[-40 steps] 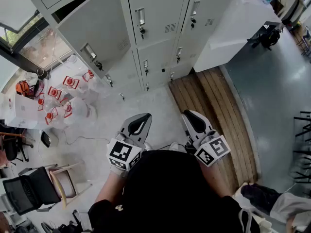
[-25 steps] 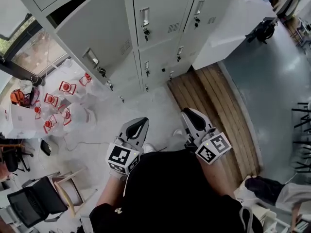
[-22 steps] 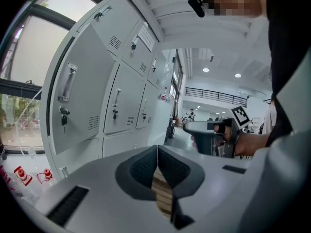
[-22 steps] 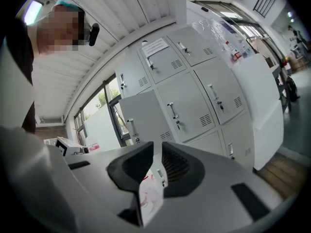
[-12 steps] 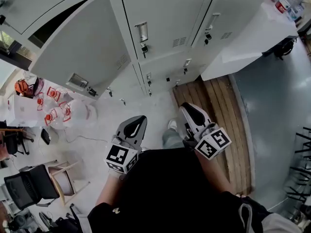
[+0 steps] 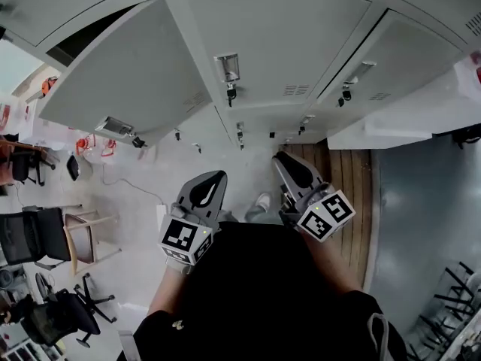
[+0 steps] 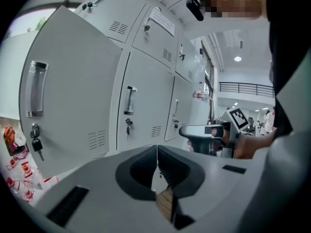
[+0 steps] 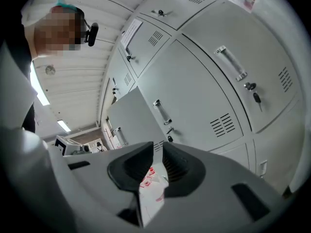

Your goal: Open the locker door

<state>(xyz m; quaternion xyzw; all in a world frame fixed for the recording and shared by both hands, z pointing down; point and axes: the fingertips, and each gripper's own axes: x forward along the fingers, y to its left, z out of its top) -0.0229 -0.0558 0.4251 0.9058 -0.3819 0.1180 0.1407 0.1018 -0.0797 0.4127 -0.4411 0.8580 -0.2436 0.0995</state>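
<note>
Currently: locker door open at left, both grippers clear of it

Head view, left to right. Black office chair (image 6: 30, 235) stands on the floor at far left. Above it in frame, the locker door (image 6: 124, 66) stands angled out from the locker bank, with a dark gap behind its top edge. Its handle (image 6: 116, 126) sits near the free edge, with a key (image 7: 35, 142) hanging below. The middle door (image 6: 278, 43), next to the right, lies flush and closed.

Left gripper (image 6: 210, 179) is held low in front of the person's body, well apart from the lockers. The left gripper view shows its jaws pressed together at the tips, nothing between. Right gripper (image 6: 284, 162) is near it at the same height, touching nothing. The right gripper view shows its jaws a narrow slit apart, empty.

Wooden floor strip (image 6: 349, 179) runs right of the grippers. White bench (image 6: 421, 119) adjoins the lockers at far right.
</note>
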